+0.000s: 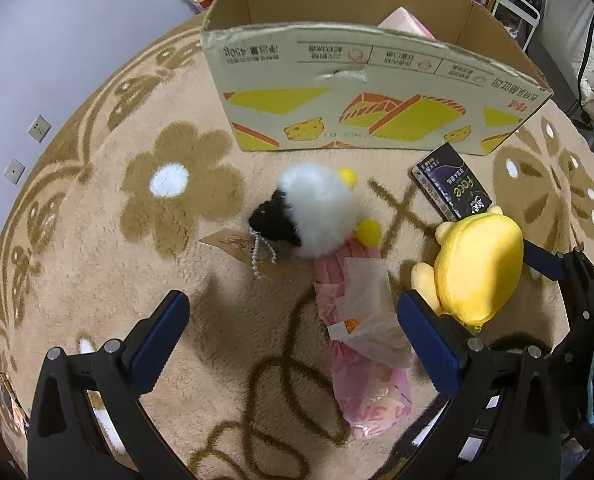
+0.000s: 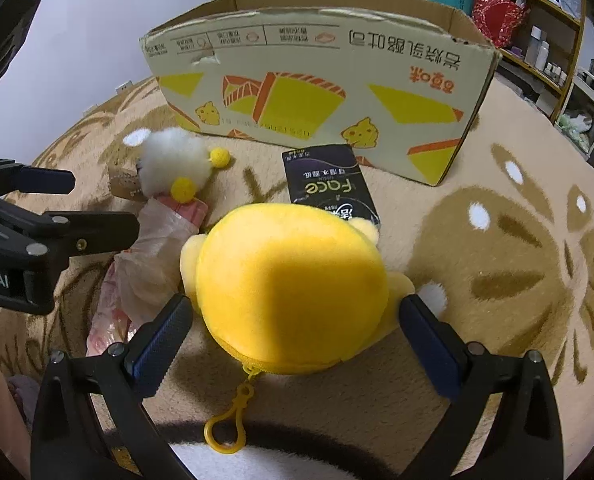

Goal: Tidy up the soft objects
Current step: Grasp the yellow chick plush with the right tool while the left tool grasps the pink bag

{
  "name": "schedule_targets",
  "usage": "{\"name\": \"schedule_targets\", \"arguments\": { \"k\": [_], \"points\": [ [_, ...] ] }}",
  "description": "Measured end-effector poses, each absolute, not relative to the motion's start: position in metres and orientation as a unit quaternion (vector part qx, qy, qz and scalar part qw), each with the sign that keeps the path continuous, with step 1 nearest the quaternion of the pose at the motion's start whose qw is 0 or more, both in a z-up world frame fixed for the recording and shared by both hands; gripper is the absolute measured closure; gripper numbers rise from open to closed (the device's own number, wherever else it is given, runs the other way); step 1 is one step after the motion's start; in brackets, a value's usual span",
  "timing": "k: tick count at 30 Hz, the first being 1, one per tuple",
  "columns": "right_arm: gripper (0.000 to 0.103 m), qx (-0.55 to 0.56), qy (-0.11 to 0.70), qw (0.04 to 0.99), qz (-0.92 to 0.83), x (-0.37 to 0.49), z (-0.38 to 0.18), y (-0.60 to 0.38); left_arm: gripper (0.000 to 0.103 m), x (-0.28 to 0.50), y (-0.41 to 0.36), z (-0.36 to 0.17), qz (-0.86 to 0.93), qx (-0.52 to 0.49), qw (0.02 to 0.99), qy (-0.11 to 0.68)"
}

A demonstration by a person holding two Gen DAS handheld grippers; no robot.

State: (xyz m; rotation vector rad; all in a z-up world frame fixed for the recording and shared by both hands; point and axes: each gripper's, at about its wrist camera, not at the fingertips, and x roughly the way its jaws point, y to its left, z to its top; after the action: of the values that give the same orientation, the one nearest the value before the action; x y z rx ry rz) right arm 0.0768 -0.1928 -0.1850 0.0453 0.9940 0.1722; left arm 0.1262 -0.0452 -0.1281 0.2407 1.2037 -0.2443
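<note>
A yellow plush pouch [image 2: 293, 284] with a clip lies on the rug between the wide-open fingers of my right gripper [image 2: 295, 312]; it also shows in the left wrist view [image 1: 477, 272]. A fluffy white and black toy [image 1: 313, 212] with yellow pom-poms lies in front of the cardboard box [image 1: 361, 92], and shows in the right wrist view too [image 2: 173, 164]. A pink wrapped pack [image 1: 361, 340] lies between the open fingers of my left gripper [image 1: 293, 320]. A dark tissue pack [image 1: 453, 188] lies by the box.
The open cardboard box [image 2: 317, 80] stands at the back with something pink inside [image 1: 407, 22]. A beige flower-patterned rug [image 1: 169, 184] covers the floor. Shelves with bottles [image 2: 537, 40] stand at the right. A wall with sockets [image 1: 39, 128] is at the left.
</note>
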Motion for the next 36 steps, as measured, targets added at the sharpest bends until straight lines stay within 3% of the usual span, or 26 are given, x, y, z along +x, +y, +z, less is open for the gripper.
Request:
{"name": "schedule_targets", "arguments": {
  "k": [32,36],
  "points": [
    [0.000,0.013,0.486,0.871,0.075,0.089,-0.200,-0.182,0.001,0.149,-0.058,-0.175,-0.103,0.105,0.785,0.602],
    [0.000,0.014,0.486,0.871,0.073,0.088,-0.201,-0.183,0.007,0.150,-0.058,-0.178,-0.105,0.094,0.782,0.608]
  ]
}}
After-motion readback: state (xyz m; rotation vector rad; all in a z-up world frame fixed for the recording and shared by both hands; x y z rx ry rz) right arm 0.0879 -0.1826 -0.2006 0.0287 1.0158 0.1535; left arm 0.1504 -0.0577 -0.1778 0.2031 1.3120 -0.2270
